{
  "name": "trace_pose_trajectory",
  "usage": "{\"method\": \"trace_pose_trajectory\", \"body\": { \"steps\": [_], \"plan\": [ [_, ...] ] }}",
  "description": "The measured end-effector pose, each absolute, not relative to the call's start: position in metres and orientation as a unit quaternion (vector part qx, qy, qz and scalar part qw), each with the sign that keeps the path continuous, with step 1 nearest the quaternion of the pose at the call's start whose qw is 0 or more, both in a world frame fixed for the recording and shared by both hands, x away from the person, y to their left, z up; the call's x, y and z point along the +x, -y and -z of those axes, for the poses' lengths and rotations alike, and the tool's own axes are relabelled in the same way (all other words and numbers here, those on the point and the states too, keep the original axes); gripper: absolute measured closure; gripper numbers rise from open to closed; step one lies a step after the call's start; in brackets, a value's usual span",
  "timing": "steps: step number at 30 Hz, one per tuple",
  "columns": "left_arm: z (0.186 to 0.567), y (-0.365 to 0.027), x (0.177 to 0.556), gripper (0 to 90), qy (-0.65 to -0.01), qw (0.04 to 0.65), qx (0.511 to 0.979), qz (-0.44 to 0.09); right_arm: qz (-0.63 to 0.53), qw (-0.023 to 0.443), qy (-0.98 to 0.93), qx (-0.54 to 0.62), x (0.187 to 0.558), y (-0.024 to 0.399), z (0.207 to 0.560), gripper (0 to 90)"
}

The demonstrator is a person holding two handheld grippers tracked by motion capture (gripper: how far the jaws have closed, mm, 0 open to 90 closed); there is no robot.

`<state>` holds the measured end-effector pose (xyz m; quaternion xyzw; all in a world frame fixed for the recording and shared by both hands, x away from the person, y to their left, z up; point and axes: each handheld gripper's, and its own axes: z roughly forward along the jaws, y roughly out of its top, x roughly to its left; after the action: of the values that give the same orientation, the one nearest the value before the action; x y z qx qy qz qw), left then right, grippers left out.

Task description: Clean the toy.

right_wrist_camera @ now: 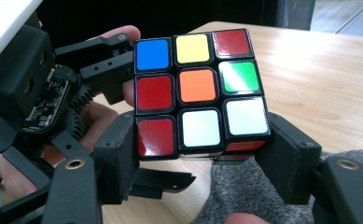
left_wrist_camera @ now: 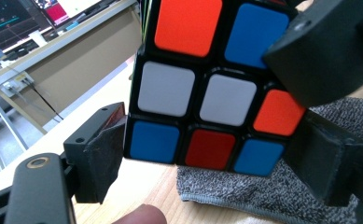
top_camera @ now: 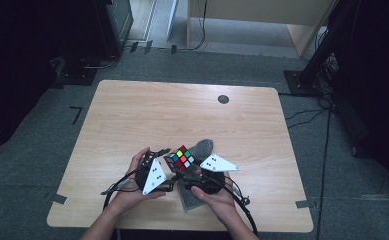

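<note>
A scrambled colour cube (top_camera: 182, 158) is held up over the near middle of the table. My right gripper (right_wrist_camera: 202, 154) is shut on its bottom layer, with one pad (right_wrist_camera: 121, 154) on the red side and the other on the opposite side. In the high view the right gripper (top_camera: 188, 171) comes at the cube from the near right. My left gripper (left_wrist_camera: 214, 144) straddles another layer of the cube (left_wrist_camera: 202, 98). Its pads (left_wrist_camera: 102, 158) stand close beside the corners without visibly pressing. A hand holds each gripper from below.
A grey cloth (top_camera: 202, 147) lies on the wooden table (top_camera: 132, 115) under and behind the cube. A dark round mark (top_camera: 223, 99) sits near the far edge. Cables (top_camera: 247, 210) trail off the near edge. Desks and stands surround the table.
</note>
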<state>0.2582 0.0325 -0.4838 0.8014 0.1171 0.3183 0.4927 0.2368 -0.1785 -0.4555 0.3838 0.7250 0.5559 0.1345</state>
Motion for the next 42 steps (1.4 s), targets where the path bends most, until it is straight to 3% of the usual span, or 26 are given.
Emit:
{"method": "trace_pose_trajectory", "body": {
  "steps": [5, 9, 19, 26, 42],
  "plan": [
    [0.484, -0.033, 0.256, 31.4, -0.113, 0.493, 0.799, -0.326, -0.558, 0.109, -0.724, 0.39, 0.239, 0.177, 0.456, 34.1],
    [0.484, -0.034, 0.256, 33.2, -0.123, 0.494, 0.801, -0.314, -0.56, 0.094, -0.725, 0.391, 0.242, 0.179, 0.456, 32.5],
    [0.474, -0.055, 0.271, 33.9, -0.195, 0.515, 0.789, -0.272, -0.588, 0.112, -0.704, 0.382, 0.244, 0.196, 0.445, 25.8],
    [0.469, -0.07, 0.277, 34.0, -0.236, 0.542, 0.777, -0.216, -0.539, 0.175, -0.733, 0.375, 0.25, 0.203, 0.453, 33.0],
    [0.465, -0.077, 0.279, 33.9, -0.271, 0.55, 0.772, -0.166, -0.394, 0.168, -0.812, 0.396, 0.265, 0.192, 0.497, 35.3]
  ]
}}
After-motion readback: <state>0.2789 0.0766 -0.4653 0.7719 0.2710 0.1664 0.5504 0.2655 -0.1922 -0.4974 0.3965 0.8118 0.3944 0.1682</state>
